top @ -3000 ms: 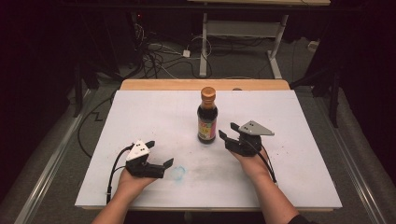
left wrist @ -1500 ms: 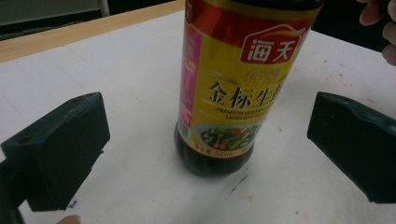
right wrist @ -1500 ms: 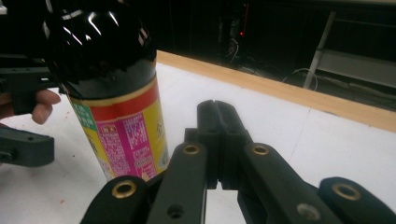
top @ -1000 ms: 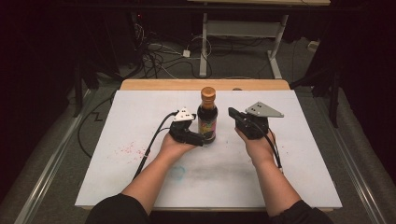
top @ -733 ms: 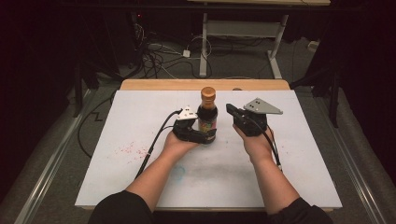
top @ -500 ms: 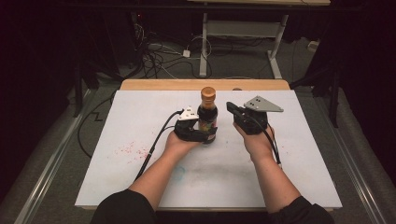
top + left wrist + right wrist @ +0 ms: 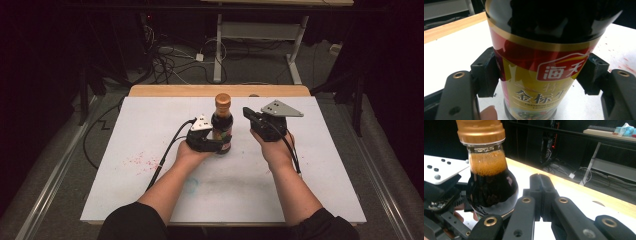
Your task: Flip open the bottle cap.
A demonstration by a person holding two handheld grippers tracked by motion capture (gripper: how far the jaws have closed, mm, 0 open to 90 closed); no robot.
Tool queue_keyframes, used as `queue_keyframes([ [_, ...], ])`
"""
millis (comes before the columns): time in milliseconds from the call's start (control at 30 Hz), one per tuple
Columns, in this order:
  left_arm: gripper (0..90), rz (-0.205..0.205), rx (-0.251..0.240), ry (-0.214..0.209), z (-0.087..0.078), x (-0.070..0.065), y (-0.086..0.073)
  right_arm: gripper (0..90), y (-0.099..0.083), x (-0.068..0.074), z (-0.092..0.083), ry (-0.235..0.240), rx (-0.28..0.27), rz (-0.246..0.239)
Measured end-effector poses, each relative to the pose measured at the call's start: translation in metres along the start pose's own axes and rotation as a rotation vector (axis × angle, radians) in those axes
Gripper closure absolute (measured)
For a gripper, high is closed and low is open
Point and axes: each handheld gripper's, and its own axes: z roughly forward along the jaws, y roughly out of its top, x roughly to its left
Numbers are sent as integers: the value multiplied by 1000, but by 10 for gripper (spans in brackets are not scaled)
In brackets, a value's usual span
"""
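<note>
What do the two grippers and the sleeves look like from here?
Both grippers are black, with brass-coloured screws in the linkages. The left gripper carries a small white plate with dark dots, the right gripper a grey three-cornered plate. A black cable trails from the left one. The sleeves are black.

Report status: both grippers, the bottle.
Left gripper just closed on sauce bottle, standing upright. Right gripper shut, empty, beside bottle's neck. Nothing in the way.

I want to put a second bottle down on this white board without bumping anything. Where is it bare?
Bare: the board right of the right gripper, and the near left corner, past the pink specks. Crowded: the middle, where the left gripper clamps the sauce bottle and the right gripper hangs close, fingers together.
</note>
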Motion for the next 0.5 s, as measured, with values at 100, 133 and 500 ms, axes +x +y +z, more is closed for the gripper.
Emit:
queue_keyframes([
  [100,277,-3,1,-12,0,1,0,900,2,1,0,0,0,-14],
  [133,277,2,6,-11,-1,1,0,900,2,1,0,0,0,-14],
  [500,283,-49,-37,27,-1,-10,1,900,11,9,0,26,-28,-22],
])
